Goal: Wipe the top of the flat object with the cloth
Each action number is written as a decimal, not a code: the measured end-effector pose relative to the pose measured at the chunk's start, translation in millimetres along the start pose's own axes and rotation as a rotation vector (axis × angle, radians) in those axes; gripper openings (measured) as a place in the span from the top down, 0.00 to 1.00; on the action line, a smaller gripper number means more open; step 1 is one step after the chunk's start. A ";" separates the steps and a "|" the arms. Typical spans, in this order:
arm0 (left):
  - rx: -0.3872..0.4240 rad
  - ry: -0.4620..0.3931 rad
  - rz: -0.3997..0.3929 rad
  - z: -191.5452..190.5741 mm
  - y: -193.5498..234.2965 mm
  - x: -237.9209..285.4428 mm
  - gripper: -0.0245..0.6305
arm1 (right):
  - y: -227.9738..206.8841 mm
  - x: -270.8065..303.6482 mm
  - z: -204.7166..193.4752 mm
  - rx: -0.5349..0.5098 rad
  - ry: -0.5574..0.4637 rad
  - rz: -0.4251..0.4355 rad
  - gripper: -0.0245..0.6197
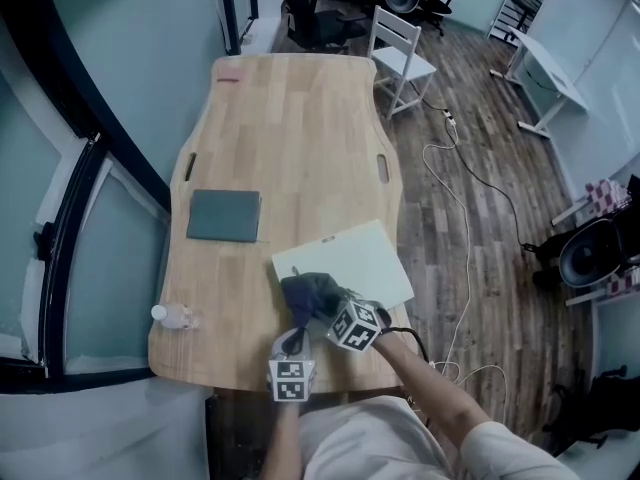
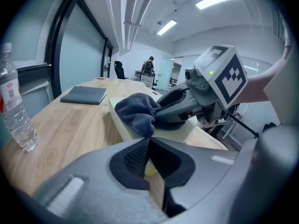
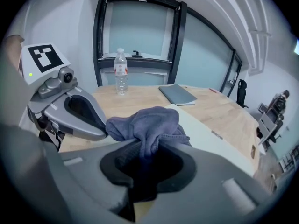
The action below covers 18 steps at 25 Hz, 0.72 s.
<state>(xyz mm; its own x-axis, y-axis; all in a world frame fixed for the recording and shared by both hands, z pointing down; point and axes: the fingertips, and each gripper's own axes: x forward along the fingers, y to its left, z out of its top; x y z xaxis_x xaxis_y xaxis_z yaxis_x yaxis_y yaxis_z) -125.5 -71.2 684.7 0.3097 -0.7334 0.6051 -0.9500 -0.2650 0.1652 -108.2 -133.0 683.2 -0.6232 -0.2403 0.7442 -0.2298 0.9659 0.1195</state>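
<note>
A pale, flat rectangular slab lies on the wooden table near its front edge. A dark grey cloth sits bunched on the slab's near left corner. My right gripper is shut on the cloth; in the right gripper view the cloth runs down between the jaws of the right gripper, over the slab. My left gripper is shut with nothing in it, just left of the cloth at the table's front edge. The left gripper view has the left gripper below the cloth and slab.
A dark grey notebook lies closed on the table's left side. A clear water bottle stands at the front left corner. A white chair and a floor cable are to the right of the table. Glass walls run along the left.
</note>
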 end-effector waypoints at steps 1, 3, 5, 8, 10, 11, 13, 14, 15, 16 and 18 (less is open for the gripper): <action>0.003 -0.001 -0.001 1.0 -0.2 -0.2 0.95 | -2.9 -2.1 -2.8 -0.002 0.002 -0.008 0.83; 0.006 0.000 -0.003 1.2 -0.4 -0.9 0.95 | -9.5 -7.4 -10.3 0.006 0.007 -0.023 0.83; 0.006 0.003 -0.005 0.1 -1.4 -1.7 0.95 | -17.3 -14.7 -20.8 0.019 0.016 -0.040 0.83; 0.003 0.002 -0.007 -0.3 -0.4 -2.9 0.95 | -33.9 -25.1 -38.8 0.047 0.035 -0.074 0.83; 0.001 -0.002 -0.009 -0.1 0.9 -3.4 0.95 | -47.8 -32.4 -50.2 0.067 0.048 -0.101 0.83; 0.001 -0.005 -0.009 -0.1 1.3 -3.7 0.95 | -54.6 -36.4 -55.8 0.076 0.055 -0.114 0.83; -0.001 -0.009 -0.009 0.3 1.3 -4.0 0.95 | -68.4 -45.0 -68.8 0.099 0.072 -0.141 0.83; -0.004 -0.011 -0.010 0.6 1.1 -3.8 0.95 | -75.6 -49.2 -76.0 0.113 0.080 -0.154 0.83; -0.006 -0.012 -0.011 0.9 0.9 -3.5 0.95 | -82.8 -53.2 -82.9 0.126 0.087 -0.168 0.83; -0.008 -0.013 -0.011 1.2 0.9 -3.4 0.95 | -89.9 -56.9 -89.2 0.140 0.092 -0.182 0.83; -0.011 -0.015 -0.009 1.3 1.1 -3.4 0.95 | -102.1 -63.4 -99.2 0.167 0.097 -0.207 0.83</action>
<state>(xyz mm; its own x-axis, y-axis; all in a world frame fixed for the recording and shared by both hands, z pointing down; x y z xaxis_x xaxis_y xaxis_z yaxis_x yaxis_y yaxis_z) -127.6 -69.8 681.8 0.3190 -0.7403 0.5918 -0.9474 -0.2647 0.1796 29.0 -206.8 688.9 -0.4775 -0.4130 0.7755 -0.4701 0.8658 0.1716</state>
